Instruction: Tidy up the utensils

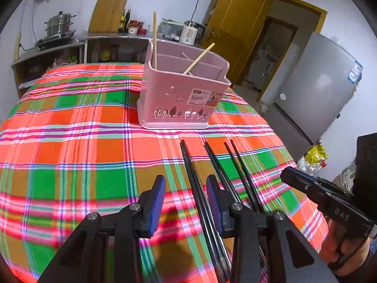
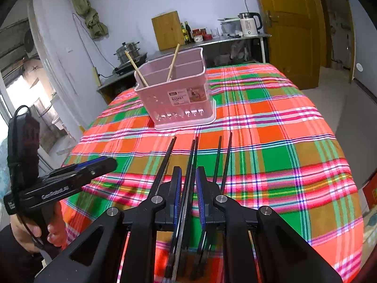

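Note:
A pink utensil basket (image 1: 182, 96) (image 2: 179, 94) stands on the plaid tablecloth and holds two wooden chopsticks (image 1: 154, 40) (image 2: 173, 62). Several black chopsticks (image 1: 195, 181) (image 2: 192, 162) lie on the cloth in front of it, pointing toward the basket. My left gripper (image 1: 186, 188) is open, low over the cloth, with one black pair lying between its blue pads. My right gripper (image 2: 188, 181) is nearly closed around a black pair (image 2: 188, 188); whether the pads touch it is unclear. Each gripper shows in the other's view, the right one (image 1: 313, 188) and the left one (image 2: 70, 179).
The plaid tablecloth (image 1: 70, 141) (image 2: 282, 141) covers the whole table. Behind it stand a counter with a steamer pot (image 1: 60, 27), a kettle (image 1: 190, 31), bottles and a cutting board. A wooden door (image 1: 235, 23) and a fridge (image 1: 318, 89) are to the right.

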The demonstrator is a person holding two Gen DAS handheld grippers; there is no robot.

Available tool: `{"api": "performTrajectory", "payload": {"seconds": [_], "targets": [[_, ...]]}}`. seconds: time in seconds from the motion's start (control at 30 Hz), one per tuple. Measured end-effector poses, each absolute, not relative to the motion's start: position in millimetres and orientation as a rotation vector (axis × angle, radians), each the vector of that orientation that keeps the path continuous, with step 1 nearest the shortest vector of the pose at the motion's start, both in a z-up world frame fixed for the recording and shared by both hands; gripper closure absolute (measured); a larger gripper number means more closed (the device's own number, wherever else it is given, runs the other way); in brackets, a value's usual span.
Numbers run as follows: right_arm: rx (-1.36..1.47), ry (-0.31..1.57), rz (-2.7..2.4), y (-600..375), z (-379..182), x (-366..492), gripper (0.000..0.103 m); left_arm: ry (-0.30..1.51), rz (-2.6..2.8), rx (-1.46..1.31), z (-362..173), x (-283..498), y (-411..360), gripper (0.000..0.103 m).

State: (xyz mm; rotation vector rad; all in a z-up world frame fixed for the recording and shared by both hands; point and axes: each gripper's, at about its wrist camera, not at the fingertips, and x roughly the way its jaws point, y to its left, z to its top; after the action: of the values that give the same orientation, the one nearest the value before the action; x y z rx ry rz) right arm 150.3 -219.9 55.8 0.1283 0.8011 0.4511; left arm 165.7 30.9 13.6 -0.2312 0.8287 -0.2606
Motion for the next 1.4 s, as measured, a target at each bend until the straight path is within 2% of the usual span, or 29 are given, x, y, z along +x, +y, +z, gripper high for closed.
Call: {"api": "performTrajectory", "payload": {"seconds": [0.53, 0.9, 1.4], "targets": [[0.097, 0.923, 0.482, -191, 16, 214, 0.091, 0.928, -0.244, -0.231, -28, 239, 14, 0.067], [0.063, 1.001, 0.481, -175, -8, 241, 0.091, 0.95, -0.236, -0.245, -37, 245, 16, 0.067], [0.082, 1.007, 0.463, -182, -8, 245, 0.091, 0.967, -0.194, -0.127, -41, 247, -2, 0.067]]}}
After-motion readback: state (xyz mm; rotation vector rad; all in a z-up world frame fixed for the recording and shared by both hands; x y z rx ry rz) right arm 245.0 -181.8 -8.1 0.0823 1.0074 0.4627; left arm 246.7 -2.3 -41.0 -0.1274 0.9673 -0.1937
